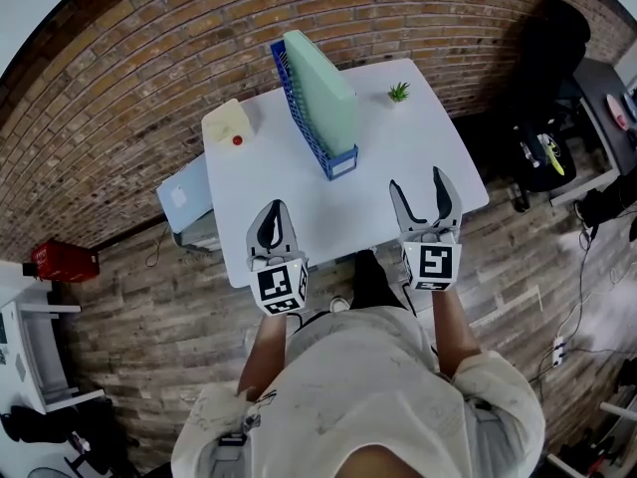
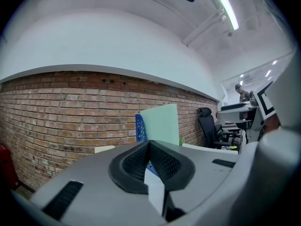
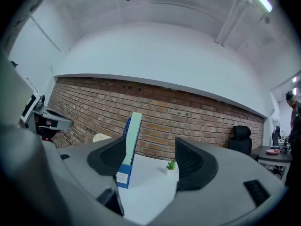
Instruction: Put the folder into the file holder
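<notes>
A pale green folder (image 1: pixel 323 90) stands upright inside the blue file holder (image 1: pixel 311 130) at the back middle of the white table (image 1: pixel 398 172). The same folder (image 2: pixel 162 123) and holder (image 2: pixel 139 127) appear in the left gripper view, and again in the right gripper view, where the folder (image 3: pixel 133 134) rises out of the holder (image 3: pixel 123 173). My left gripper (image 1: pixel 273 214) hovers over the table's near edge, shut with nothing in it. Farther right, my right gripper (image 1: pixel 423 189) stands open and empty. Both are well short of the holder.
A cream box (image 1: pixel 228 121) and a small red object (image 1: pixel 237 139) sit at the table's back left. A little green plant (image 1: pixel 399 92) stands at the back right. A grey case (image 1: pixel 186 195) lies left of the table, an office chair (image 1: pixel 547 88) to the right.
</notes>
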Available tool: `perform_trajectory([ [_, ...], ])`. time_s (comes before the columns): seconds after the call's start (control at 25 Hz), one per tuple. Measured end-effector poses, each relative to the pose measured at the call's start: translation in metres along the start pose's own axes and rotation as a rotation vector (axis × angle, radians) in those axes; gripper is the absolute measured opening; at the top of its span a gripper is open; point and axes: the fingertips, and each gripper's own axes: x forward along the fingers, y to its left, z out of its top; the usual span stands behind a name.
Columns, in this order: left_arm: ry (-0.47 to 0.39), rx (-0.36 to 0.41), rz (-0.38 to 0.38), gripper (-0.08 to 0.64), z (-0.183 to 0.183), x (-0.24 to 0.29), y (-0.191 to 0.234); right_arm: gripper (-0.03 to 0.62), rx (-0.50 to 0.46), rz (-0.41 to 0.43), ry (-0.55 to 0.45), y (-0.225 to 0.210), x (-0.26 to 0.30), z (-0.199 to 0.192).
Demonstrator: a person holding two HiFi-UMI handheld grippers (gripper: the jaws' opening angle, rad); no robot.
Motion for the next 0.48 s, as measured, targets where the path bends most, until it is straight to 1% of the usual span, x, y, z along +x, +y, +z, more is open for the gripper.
perform_trajectory([
  [0.28,0.001,0.003,-0.003,0.014,0.0008,-0.0014,-0.0027,0.261,-0.004,-0.024,-0.032,-0.0049,-0.0021,0.0072],
  [0.48,-0.001,-0.004,0.003,0.014,0.0003,-0.0004,-0.0021,0.134,-0.014,-0.017,-0.036,-0.0066,-0.0009,0.0097],
])
